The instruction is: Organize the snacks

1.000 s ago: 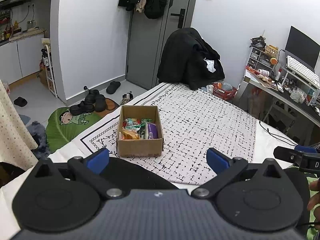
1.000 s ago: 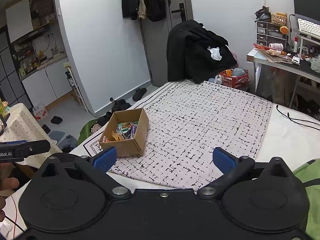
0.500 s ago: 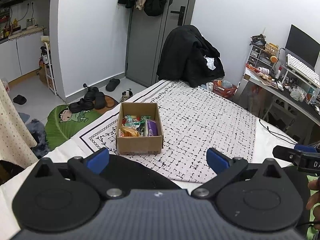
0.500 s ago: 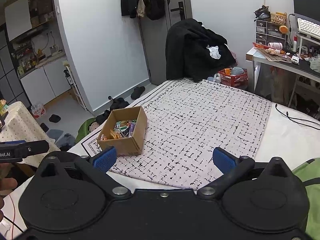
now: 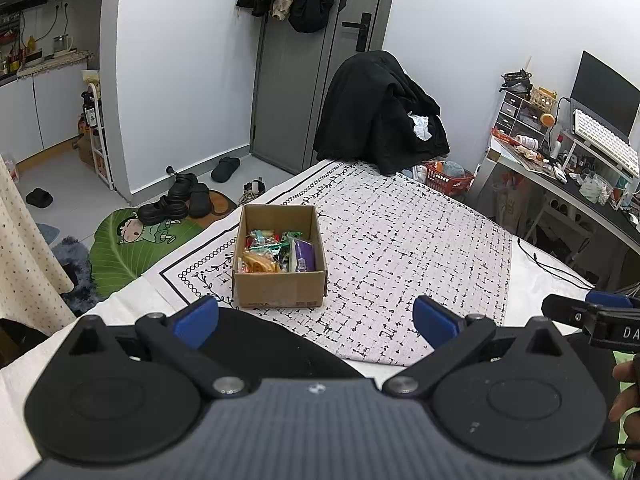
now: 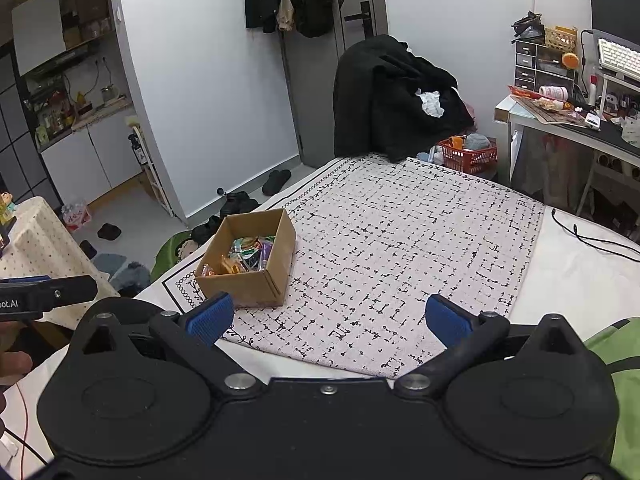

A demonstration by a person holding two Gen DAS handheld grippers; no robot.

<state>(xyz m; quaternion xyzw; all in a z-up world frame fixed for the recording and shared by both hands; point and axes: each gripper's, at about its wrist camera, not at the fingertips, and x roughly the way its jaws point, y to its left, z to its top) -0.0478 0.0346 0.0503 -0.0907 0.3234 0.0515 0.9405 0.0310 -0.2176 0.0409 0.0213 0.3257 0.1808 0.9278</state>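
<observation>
A small open cardboard box (image 5: 279,288) (image 6: 276,252) sits on the patterned white cloth (image 5: 400,248) (image 6: 400,240) covering the bed. Several colourful snack packets (image 5: 276,252) (image 6: 248,254) lie jumbled inside it, among them a purple one (image 5: 303,254). My left gripper (image 5: 316,318) hovers open just short of the box, nothing between its blue pads. My right gripper (image 6: 328,316) is open too, with the box ahead and to its left. Each gripper shows at the edge of the other's view: the right (image 5: 592,318) and the left (image 6: 40,296).
A chair draped in black clothes (image 5: 380,112) stands past the bed's far end, before a grey door (image 5: 308,60). A cluttered desk (image 5: 568,172) with keyboard and monitor runs along the right. Shoes (image 5: 180,200) and a green mat (image 5: 132,248) lie on the floor to the left. A red basket (image 6: 468,152) sits by the desk.
Both grippers have drifted slightly; the box sits a little lower and closer in both views. Both stay open.
</observation>
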